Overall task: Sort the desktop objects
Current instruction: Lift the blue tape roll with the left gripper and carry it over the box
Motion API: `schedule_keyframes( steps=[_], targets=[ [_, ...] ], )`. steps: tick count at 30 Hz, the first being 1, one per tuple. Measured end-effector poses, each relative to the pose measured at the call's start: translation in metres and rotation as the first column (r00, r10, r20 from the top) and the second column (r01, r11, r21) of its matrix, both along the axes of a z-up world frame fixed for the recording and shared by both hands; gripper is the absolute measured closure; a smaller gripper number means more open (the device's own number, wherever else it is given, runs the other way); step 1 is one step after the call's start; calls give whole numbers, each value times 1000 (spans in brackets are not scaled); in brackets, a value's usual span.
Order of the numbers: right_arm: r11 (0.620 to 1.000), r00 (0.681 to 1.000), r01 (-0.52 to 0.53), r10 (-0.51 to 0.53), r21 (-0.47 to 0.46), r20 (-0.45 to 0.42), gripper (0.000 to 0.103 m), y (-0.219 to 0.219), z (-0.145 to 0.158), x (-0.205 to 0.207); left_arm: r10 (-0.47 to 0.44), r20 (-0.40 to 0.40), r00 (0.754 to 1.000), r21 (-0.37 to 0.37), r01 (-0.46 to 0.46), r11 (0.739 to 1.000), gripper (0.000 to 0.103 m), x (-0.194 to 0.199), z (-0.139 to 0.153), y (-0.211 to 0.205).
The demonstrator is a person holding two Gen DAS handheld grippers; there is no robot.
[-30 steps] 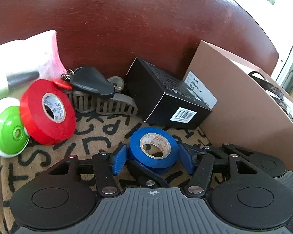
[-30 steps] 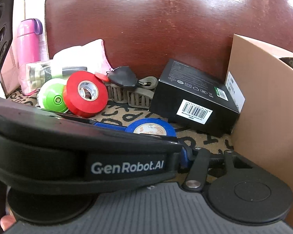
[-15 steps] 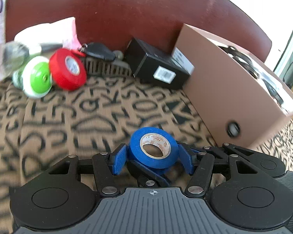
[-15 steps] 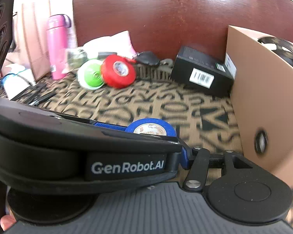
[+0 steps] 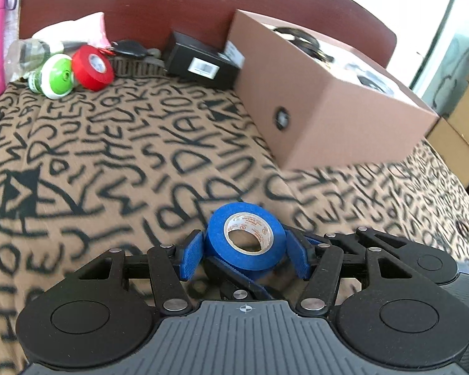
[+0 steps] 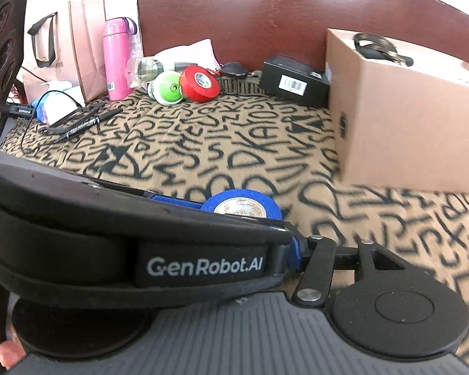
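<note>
My left gripper is shut on a blue tape roll and holds it above the patterned cloth, near the front. The same roll shows in the right wrist view. The body of the left gripper covers most of my right gripper, so its fingers are hidden. A red tape roll and a green-and-white disc lie at the far left. A black box and a key fob lie at the back. An open cardboard box stands at the right.
A dark wooden board closes the back. A pink bottle, a paper bag, cables and a pen sit at the far left. More cardboard boxes stand beyond the right edge.
Both grippers have pulled back from the back row and risen, with the blue tape roll still held. The objects at the back look smaller, and the cardboard box shows whole.
</note>
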State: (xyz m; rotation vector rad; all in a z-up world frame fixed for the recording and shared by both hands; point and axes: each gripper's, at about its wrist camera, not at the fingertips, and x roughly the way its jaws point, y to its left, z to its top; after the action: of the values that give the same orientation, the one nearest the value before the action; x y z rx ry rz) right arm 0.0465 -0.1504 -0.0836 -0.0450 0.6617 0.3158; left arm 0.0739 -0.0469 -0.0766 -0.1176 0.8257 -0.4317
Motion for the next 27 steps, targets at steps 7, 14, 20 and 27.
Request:
schedule_keyframes(
  steps=[7, 14, 20, 27],
  targets=[
    [999, 1000, 22, -21, -26, 21, 39, -19, -1, -34, -45, -13, 999, 18, 46, 999, 42, -27, 1, -24],
    [999, 999, 33, -32, -13, 30, 39, -30, -1, -43, -64, -13, 998, 30, 65, 997, 29, -32, 1, -34],
    [1000, 999, 27, -26, -10, 32, 38, -32, -2, -42, -69, -17, 997, 50, 70, 996, 29, -29, 2, -37],
    [1000, 999, 20, -20, -10, 34, 40, -33, -2, -40, -70, -18, 997, 52, 71, 996, 30, -29, 1, -37]
  ],
)
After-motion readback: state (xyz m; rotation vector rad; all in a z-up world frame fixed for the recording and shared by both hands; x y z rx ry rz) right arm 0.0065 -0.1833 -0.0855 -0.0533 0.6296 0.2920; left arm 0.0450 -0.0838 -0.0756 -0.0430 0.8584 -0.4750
